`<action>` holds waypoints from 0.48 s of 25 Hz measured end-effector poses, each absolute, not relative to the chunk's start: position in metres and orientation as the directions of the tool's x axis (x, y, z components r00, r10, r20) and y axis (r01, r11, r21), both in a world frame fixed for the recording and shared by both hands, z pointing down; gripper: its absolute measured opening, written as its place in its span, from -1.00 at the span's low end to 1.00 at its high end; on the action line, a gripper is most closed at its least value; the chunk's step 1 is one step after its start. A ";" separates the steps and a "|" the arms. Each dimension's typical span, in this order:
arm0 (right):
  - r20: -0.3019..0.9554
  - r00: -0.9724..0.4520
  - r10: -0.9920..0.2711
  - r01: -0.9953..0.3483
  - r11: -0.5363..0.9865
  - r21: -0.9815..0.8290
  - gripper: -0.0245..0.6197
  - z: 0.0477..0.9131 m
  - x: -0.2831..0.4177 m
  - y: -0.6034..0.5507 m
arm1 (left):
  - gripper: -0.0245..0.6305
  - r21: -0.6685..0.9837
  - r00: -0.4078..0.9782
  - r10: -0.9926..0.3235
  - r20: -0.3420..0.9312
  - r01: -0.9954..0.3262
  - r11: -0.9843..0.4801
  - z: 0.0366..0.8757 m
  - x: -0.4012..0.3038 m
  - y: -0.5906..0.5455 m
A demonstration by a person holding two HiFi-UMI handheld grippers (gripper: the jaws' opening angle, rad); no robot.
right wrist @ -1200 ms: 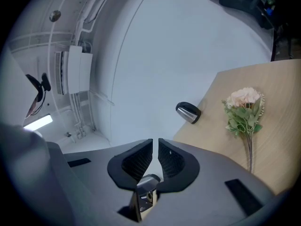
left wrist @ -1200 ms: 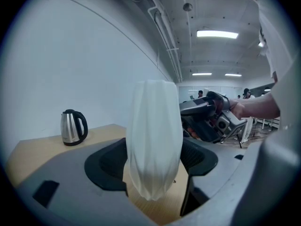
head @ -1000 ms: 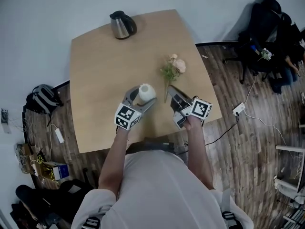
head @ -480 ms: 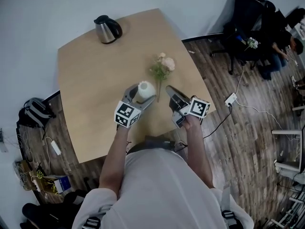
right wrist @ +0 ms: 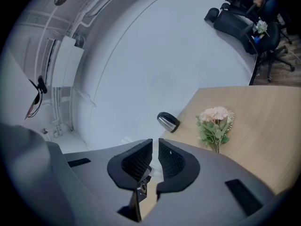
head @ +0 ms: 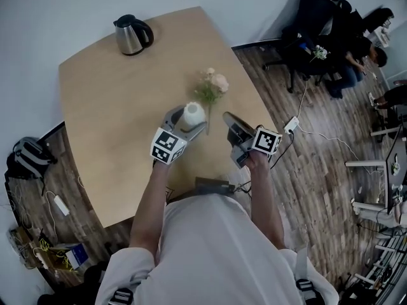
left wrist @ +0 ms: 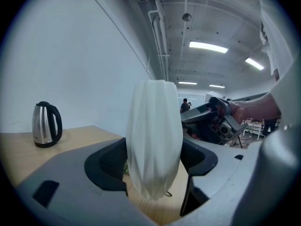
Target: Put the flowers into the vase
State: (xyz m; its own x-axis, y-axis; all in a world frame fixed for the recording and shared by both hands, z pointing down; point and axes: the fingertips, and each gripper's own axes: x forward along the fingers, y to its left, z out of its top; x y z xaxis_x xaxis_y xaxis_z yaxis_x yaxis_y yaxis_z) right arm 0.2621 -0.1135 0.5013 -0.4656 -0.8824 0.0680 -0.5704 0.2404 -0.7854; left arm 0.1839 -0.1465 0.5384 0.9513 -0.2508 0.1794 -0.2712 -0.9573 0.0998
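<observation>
While the flowers (head: pixel 212 88) lie flat on the surface (head: pixel 108 126), blooms pointing away from both claws and the stem running back toward the gap between them, the vase (head: pixel 193 114) stands upright just short of them, pinched at its sides by the left claw (head: pixel 186 122). The right claw (head: pixel 227 117), pressed together and empty, hovers just right of the stem end, close to the surface's right edge. Bare wood opens left of the left claw and far ahead to a kettle (head: pixel 130 35). The right claw view shows the flowers whole but no vase. The left claw view shows the ribbed vase blocking nearly all of them.
</observation>
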 end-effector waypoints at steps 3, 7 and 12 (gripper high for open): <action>0.102 -0.445 -0.890 -0.588 0.204 -0.783 -0.85 0.508 0.261 -0.115 | 0.13 0.108 0.955 -0.235 0.179 -0.256 -0.961 0.545 0.182 -0.155; 0.123 -0.433 -0.893 -0.603 0.186 -0.776 -0.84 0.515 0.259 -0.112 | 0.13 0.126 0.960 -0.216 0.178 -0.240 -0.962 0.552 0.184 -0.157; 0.208 -0.381 -0.901 -0.610 0.075 -0.789 -0.81 0.542 0.268 -0.110 | 0.13 0.139 0.959 -0.211 0.191 -0.239 -0.961 0.560 0.184 -0.154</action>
